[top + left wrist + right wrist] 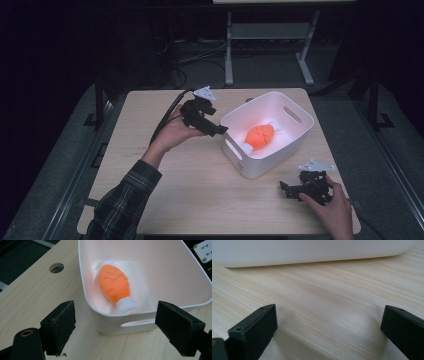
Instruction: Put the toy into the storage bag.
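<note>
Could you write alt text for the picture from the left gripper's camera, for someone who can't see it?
An orange plush toy with white ends lies inside a white plastic bin on a light wooden table. The open left gripper frames the bin's near wall and its handle slot, holding nothing.

Light wooden table [200, 185] with white bin [295, 137] and right gripper [292, 190] on it

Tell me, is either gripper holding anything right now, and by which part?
Nothing is held. The left gripper hangs open beside the white plastic bin, where the orange plush toy lies loose. The right gripper is open over the wooden table.
</note>
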The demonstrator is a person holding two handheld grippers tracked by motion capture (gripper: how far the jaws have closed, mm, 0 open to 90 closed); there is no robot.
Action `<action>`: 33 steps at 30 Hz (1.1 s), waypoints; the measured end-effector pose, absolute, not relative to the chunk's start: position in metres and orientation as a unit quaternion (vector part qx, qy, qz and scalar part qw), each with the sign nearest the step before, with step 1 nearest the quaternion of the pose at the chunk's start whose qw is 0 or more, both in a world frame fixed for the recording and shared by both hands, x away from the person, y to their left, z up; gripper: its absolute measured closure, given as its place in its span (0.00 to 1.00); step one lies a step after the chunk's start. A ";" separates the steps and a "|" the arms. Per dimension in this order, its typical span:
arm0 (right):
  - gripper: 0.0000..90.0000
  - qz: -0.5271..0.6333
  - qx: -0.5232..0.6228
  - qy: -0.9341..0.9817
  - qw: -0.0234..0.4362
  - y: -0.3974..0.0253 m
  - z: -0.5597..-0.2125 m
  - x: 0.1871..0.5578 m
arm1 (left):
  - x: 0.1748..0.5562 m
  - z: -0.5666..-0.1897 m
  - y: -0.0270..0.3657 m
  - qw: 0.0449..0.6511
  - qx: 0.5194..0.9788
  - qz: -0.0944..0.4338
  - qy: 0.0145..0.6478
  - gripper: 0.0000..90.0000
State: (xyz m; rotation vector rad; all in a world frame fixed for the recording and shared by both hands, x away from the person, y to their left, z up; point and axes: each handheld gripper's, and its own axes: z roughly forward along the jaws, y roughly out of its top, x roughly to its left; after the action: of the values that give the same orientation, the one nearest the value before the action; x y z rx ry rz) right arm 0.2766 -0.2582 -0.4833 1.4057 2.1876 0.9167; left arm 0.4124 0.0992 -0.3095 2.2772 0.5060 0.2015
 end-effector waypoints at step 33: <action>0.00 0.326 0.500 0.779 0.191 -0.258 -0.483 0.277 | 0.365 -0.351 0.190 0.398 0.867 0.123 0.273 0.17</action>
State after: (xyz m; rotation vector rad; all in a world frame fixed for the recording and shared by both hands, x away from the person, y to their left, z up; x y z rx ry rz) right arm 0.2766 -0.2582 -0.4833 1.4052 2.1879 0.9159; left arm 0.3646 0.1904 -0.3514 2.1964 0.6922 0.3121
